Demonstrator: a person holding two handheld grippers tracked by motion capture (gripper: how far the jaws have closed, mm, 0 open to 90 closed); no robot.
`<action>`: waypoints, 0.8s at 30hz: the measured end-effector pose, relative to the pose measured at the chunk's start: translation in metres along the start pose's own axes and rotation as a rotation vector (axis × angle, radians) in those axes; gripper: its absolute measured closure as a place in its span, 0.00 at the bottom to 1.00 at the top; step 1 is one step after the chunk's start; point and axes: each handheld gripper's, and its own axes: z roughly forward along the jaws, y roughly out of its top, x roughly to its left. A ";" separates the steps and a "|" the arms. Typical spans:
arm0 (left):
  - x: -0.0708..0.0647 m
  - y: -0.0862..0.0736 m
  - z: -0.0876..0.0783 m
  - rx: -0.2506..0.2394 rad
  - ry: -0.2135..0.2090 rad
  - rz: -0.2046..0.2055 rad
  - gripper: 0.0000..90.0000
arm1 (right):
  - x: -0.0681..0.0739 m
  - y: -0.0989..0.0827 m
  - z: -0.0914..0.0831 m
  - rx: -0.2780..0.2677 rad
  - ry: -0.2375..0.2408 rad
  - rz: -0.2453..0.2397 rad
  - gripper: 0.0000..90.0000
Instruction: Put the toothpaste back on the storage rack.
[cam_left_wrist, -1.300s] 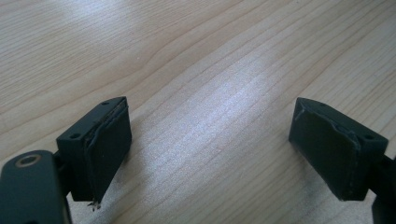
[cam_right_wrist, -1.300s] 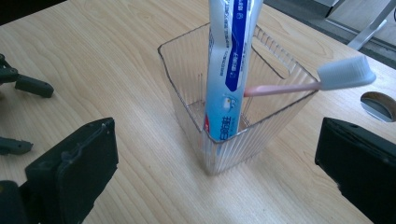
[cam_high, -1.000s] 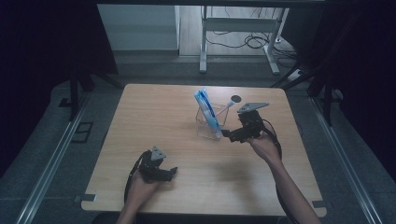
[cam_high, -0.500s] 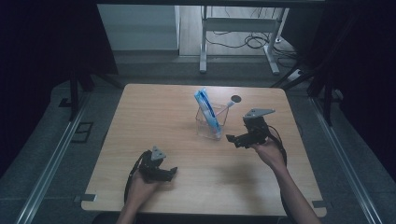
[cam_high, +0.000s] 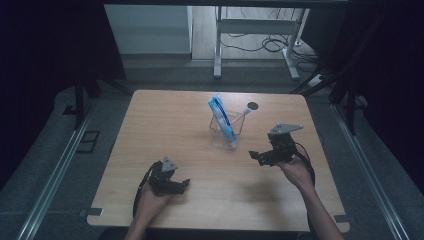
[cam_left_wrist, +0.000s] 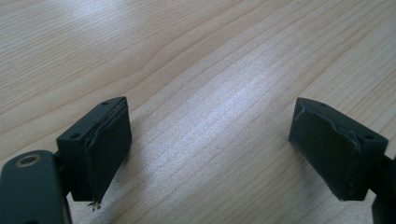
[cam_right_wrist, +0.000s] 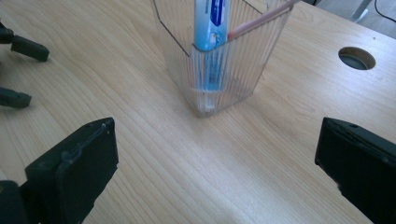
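Two grippers, left (cam_high: 181, 185) and right (cam_high: 256, 156), fingers apart and empty, near clear holder (cam_right_wrist: 219, 60) keeping toothpaste tube (cam_right_wrist: 209, 23) upright, worktop (cam_high: 165, 125) centre.

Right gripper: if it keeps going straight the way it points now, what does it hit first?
Most likely the clear holder with the blue tube standing in it. In the right gripper view it sits ahead between the open jaws, with bare table before it. The right gripper looks raised, so the contact height is uncertain.
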 end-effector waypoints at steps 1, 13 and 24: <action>0.000 0.000 0.000 0.000 0.000 0.000 0.15 | 0.000 -0.002 -0.001 0.002 -0.002 0.000 0.00; 0.000 0.000 0.000 0.003 0.000 0.006 0.15 | -0.003 -0.027 -0.012 0.011 -0.032 0.008 0.00; 0.000 0.000 0.000 0.002 -0.001 -0.002 0.15 | -0.006 -0.055 -0.021 0.011 -0.049 0.039 0.00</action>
